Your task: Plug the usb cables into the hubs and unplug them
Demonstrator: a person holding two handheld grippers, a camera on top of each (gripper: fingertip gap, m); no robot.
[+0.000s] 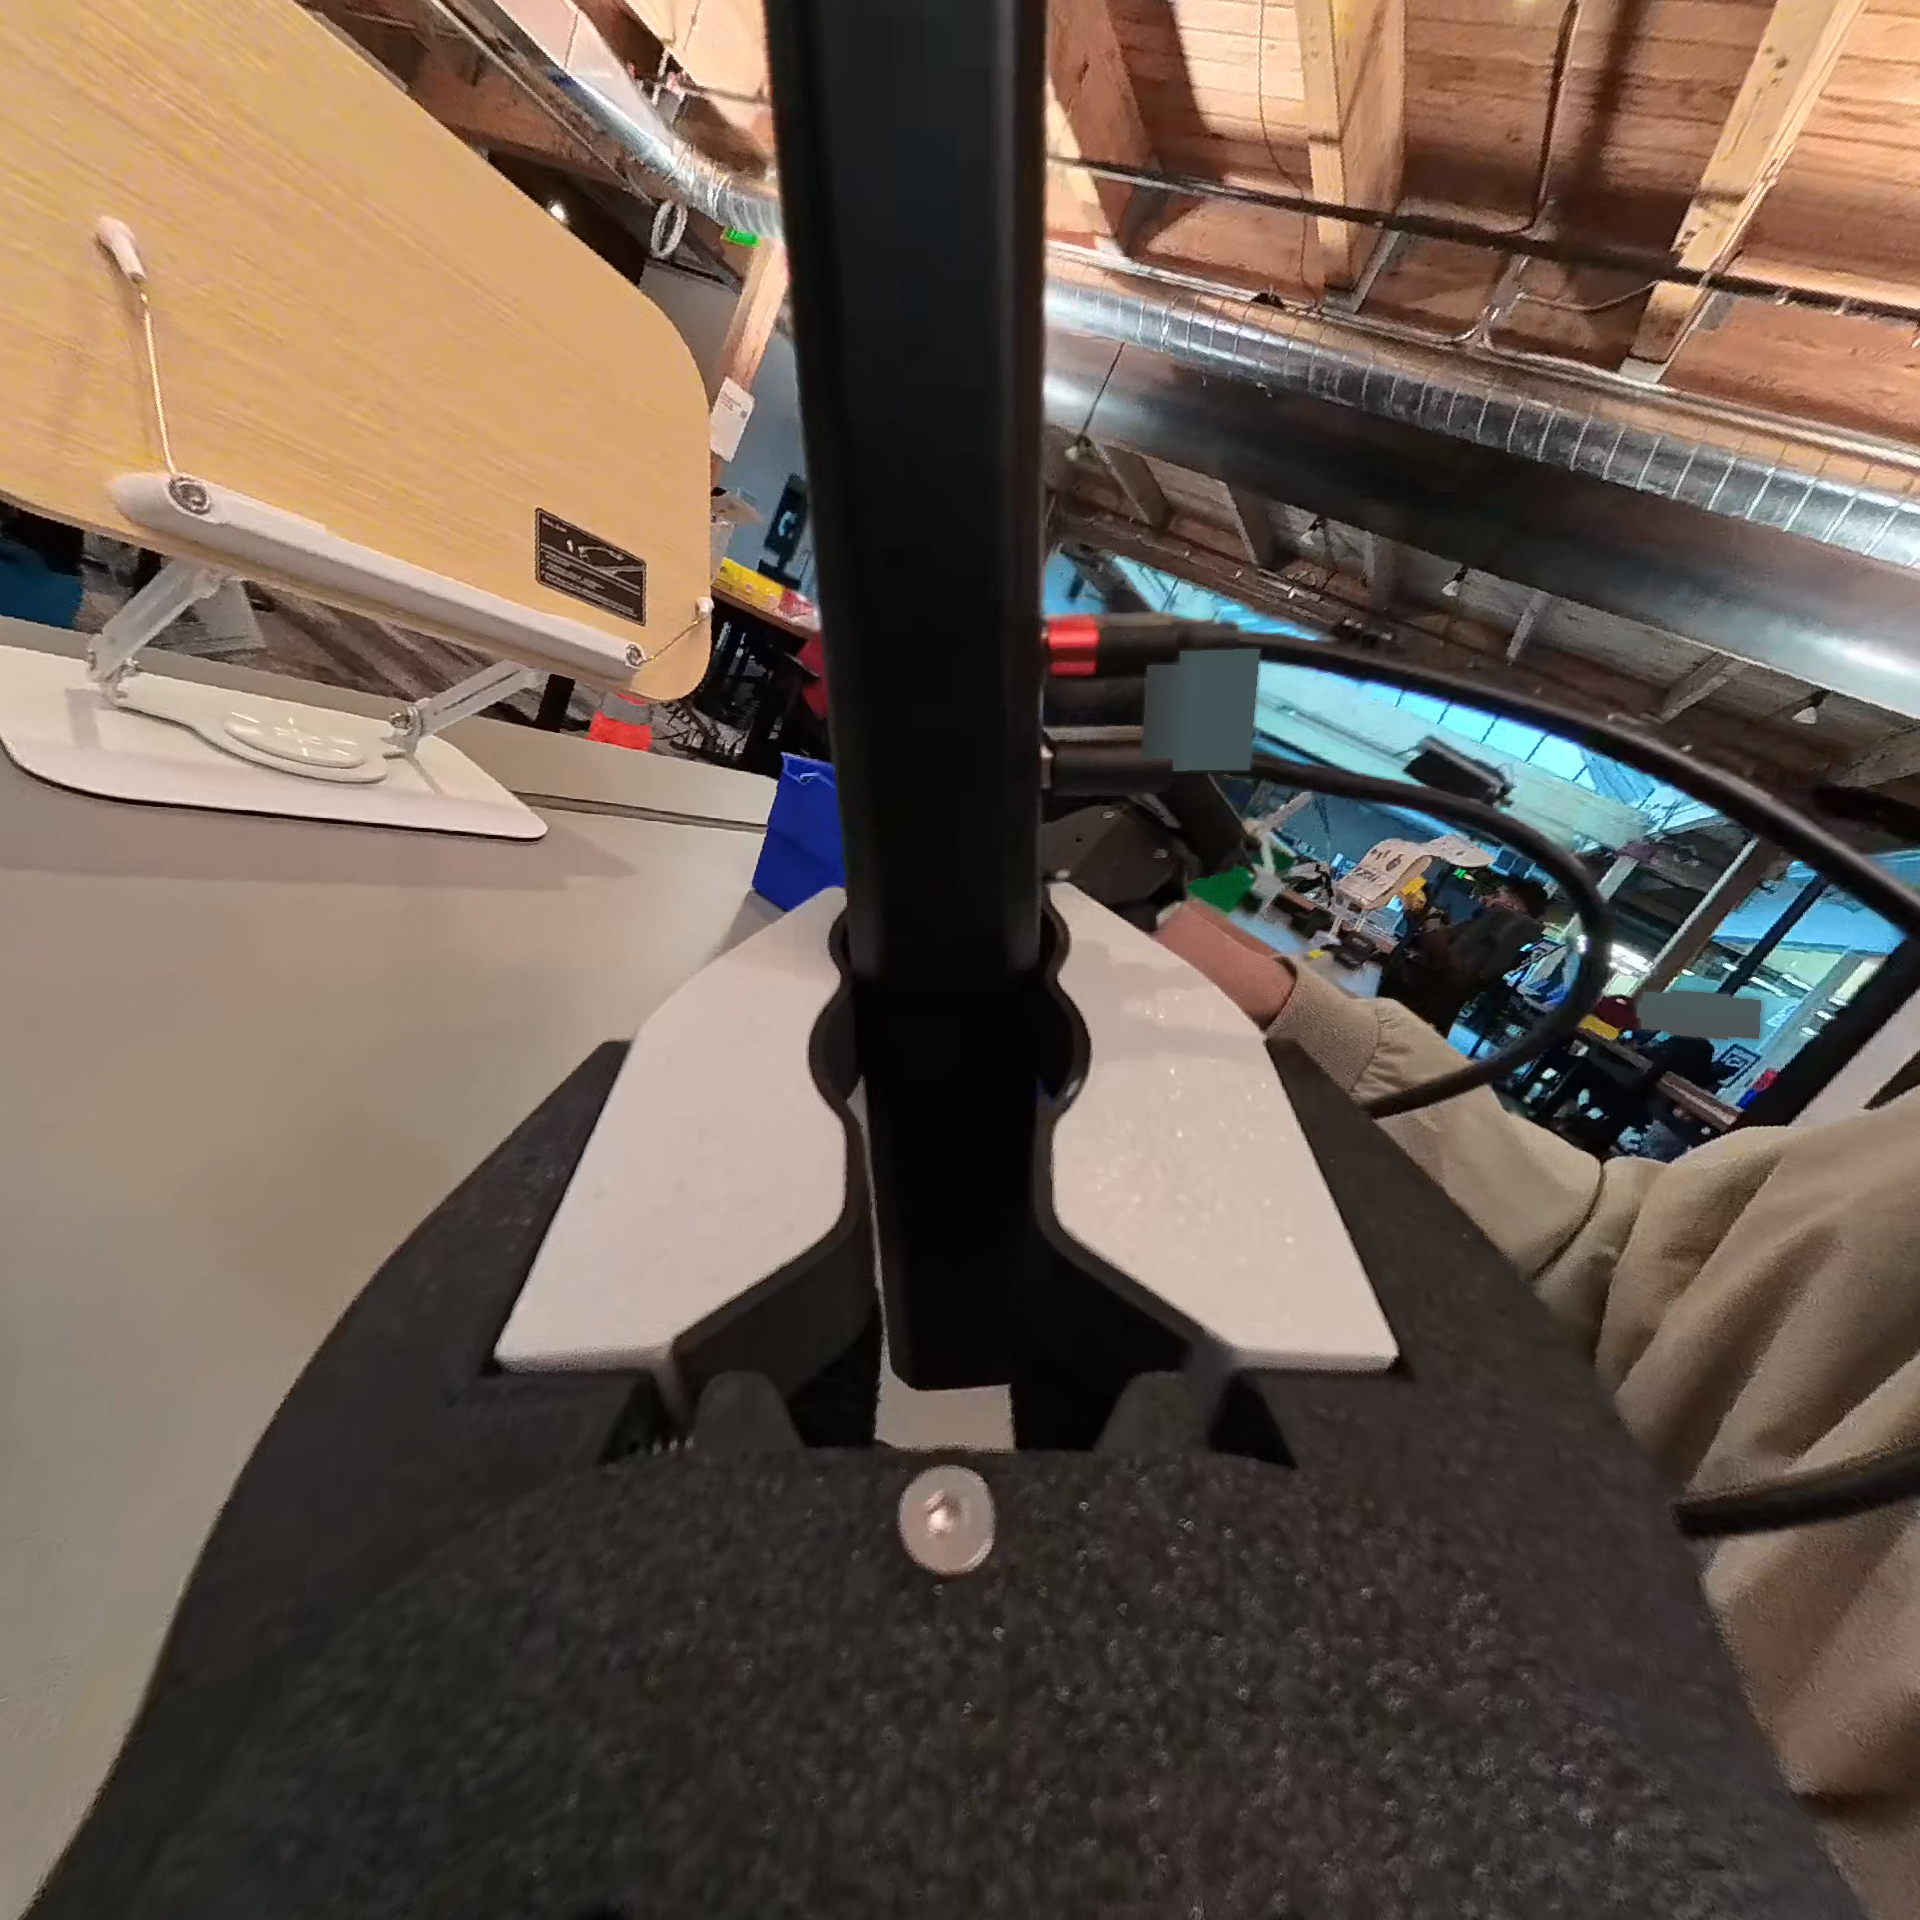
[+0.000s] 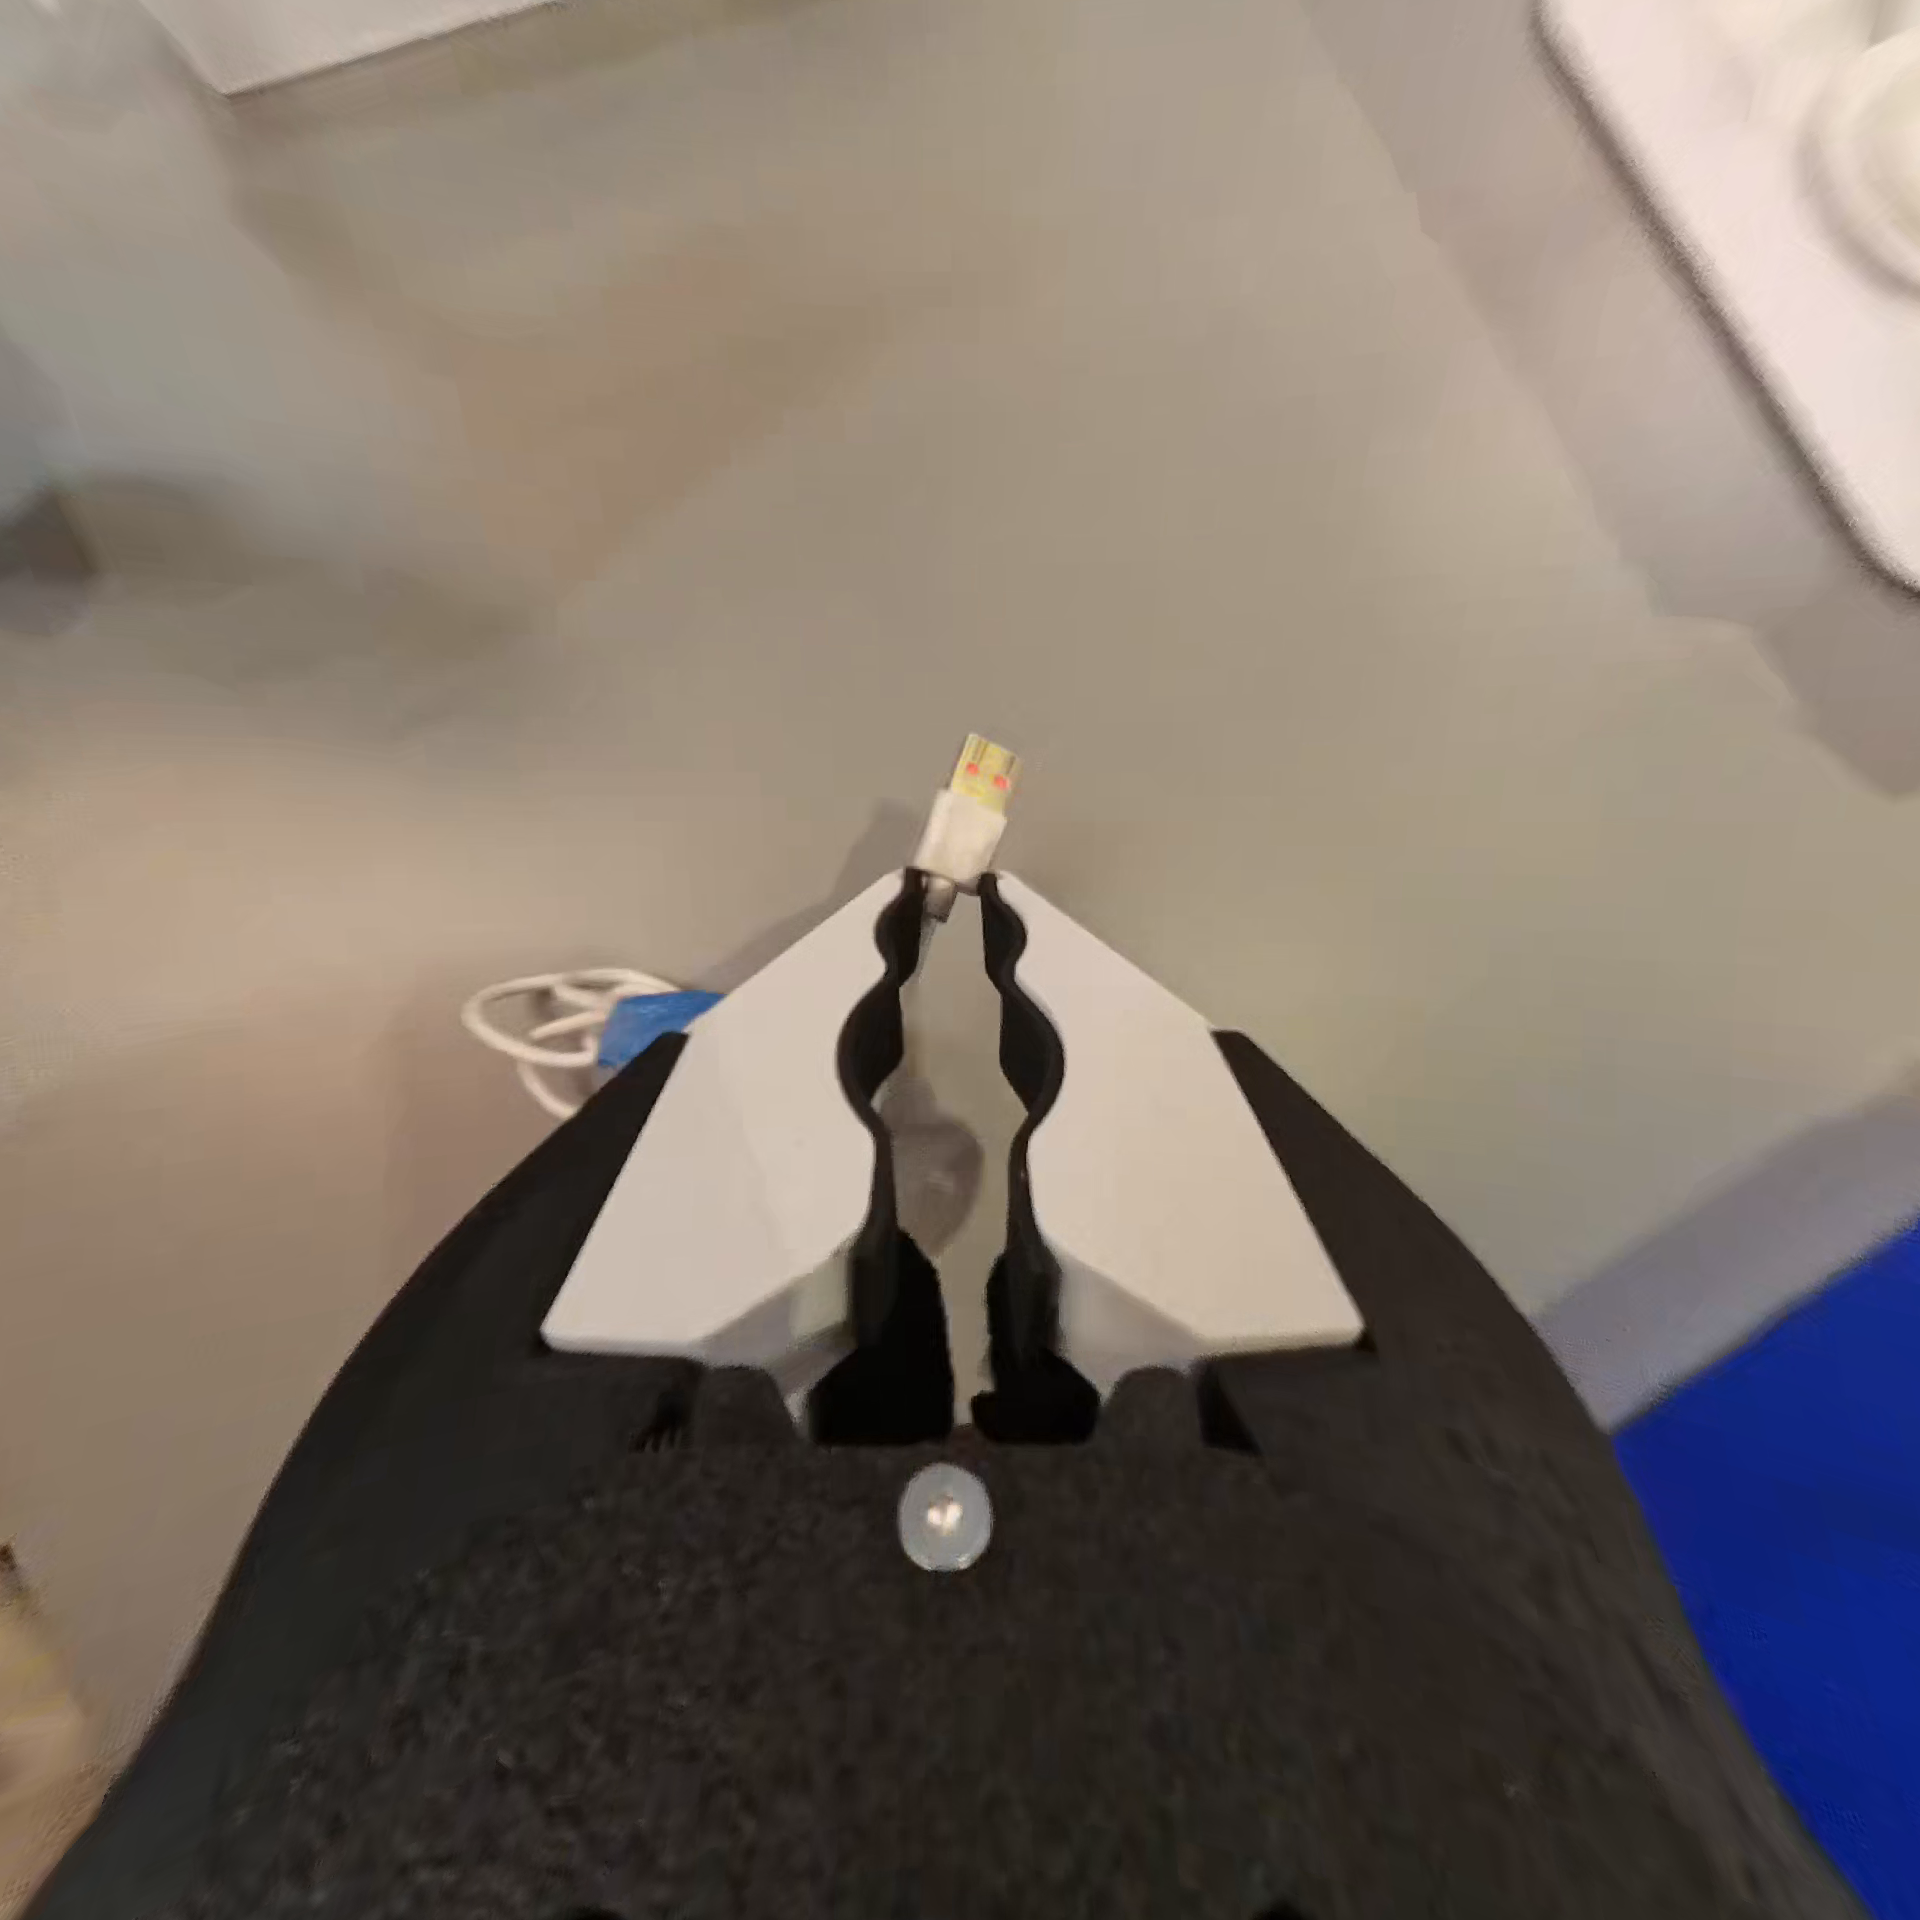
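In the left wrist view my left gripper point(image 1: 948, 935) is shut on a long black USB hub point(image 1: 920, 520), held upright and reaching past the top of the frame. Two black cables point(image 1: 1538, 831) are plugged into its right side, one with a red collar point(image 1: 1070, 634). In the right wrist view my right gripper point(image 2: 948, 883) is shut on a white USB plug point(image 2: 971, 821) at its fingertips, with the metal end pointing away above the grey table point(image 2: 727, 468). The plug's white cable point(image 2: 551, 1023) lies coiled on the table at the left, with blue tape.
A wooden tilted stand on a white base point(image 1: 312, 769) sits on the table at the left; its white base shows at the top right in the right wrist view point(image 2: 1766, 260). A person's beige sleeve point(image 1: 1714, 1299) is at the right. A blue bin point(image 2: 1787, 1507) is beside the table. One gripper's finger ends stand about 20 cm off the other's.
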